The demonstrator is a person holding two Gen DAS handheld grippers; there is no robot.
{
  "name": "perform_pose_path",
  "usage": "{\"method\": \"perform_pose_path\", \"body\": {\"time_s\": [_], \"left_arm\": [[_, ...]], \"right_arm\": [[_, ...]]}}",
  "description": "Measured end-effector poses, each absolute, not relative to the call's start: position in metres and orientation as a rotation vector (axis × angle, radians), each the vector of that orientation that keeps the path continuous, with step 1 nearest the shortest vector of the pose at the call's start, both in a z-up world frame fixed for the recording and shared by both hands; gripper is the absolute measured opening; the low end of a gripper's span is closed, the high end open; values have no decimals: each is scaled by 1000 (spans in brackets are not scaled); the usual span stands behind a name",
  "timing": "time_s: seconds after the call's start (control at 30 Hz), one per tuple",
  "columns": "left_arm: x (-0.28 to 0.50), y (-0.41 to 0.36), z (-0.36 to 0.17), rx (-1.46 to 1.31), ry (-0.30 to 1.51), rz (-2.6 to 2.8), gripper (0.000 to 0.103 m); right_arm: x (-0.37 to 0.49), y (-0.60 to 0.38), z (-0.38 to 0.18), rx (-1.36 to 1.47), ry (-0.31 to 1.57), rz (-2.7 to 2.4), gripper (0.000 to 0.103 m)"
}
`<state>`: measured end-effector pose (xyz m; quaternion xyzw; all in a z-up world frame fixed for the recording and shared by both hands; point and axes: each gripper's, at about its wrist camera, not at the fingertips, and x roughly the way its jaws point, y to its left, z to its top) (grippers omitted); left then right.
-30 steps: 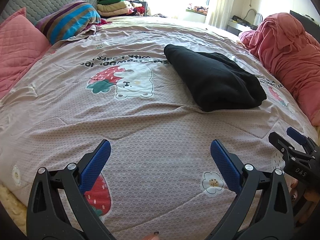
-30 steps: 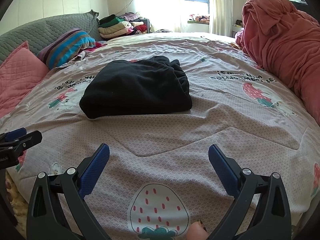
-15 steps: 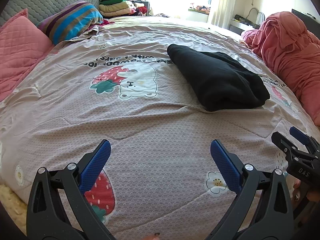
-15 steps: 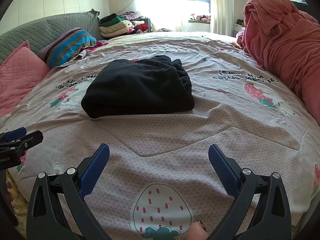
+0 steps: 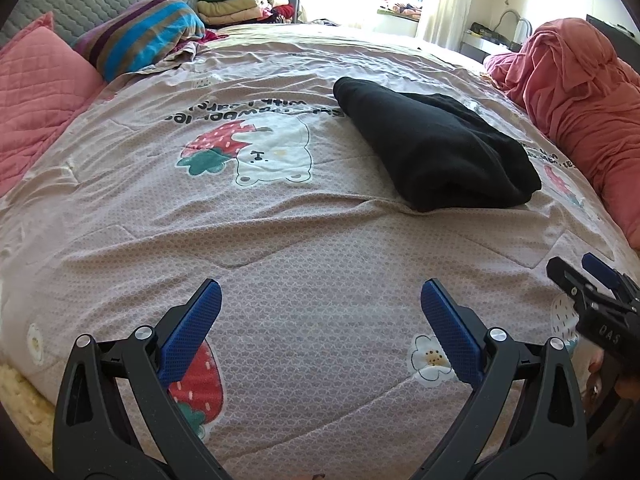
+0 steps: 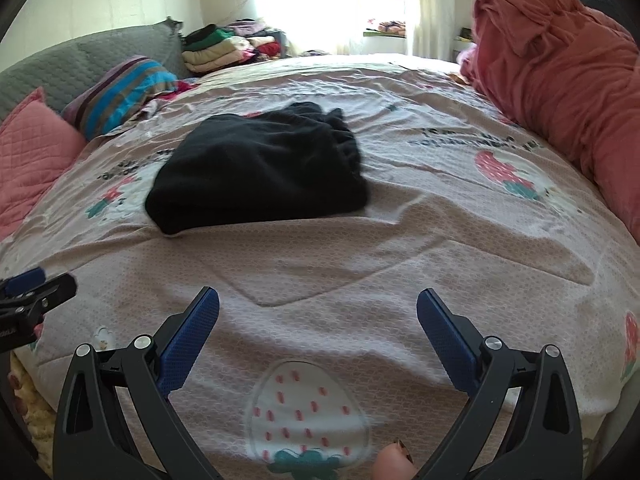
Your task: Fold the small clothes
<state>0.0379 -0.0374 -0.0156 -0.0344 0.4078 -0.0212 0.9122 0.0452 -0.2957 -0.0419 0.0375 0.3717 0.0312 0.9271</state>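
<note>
A folded black garment [image 5: 436,148] lies on the pink printed bedspread [image 5: 280,248], ahead and to the right in the left wrist view. In the right wrist view the garment [image 6: 260,168] lies ahead and left of centre. My left gripper [image 5: 320,300] is open and empty over the bedspread near the bed's front edge, well short of the garment. My right gripper [image 6: 318,308] is open and empty, also short of the garment. Each gripper shows at the side of the other's view: the right gripper [image 5: 592,292], the left gripper [image 6: 36,296].
A heap of red-pink cloth [image 5: 580,92] lies along the right side of the bed. Pink [image 5: 36,92] and striped [image 5: 140,36] pillows lie at the left by a grey headboard. A stack of folded clothes [image 5: 236,4] stands at the far end.
Both grippers have drifted slightly; the garment sits a little further to the right in the left view and higher in the right view. Jaws stay open.
</note>
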Motion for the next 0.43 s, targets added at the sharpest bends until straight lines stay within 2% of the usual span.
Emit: {"method": "perform_pose_path", "body": {"time_s": [0.2, 0.33, 0.43], "left_arm": [[42, -1, -13, -143, 852, 31, 94], [63, 95, -10, -262, 848, 236, 94], [78, 185, -9, -276, 835, 499, 94]], "right_arm": [[38, -364, -37, 164, 738, -214, 98], [17, -452, -29, 173, 668, -531, 98], [-18, -555, -30, 202, 637, -908, 98]]}}
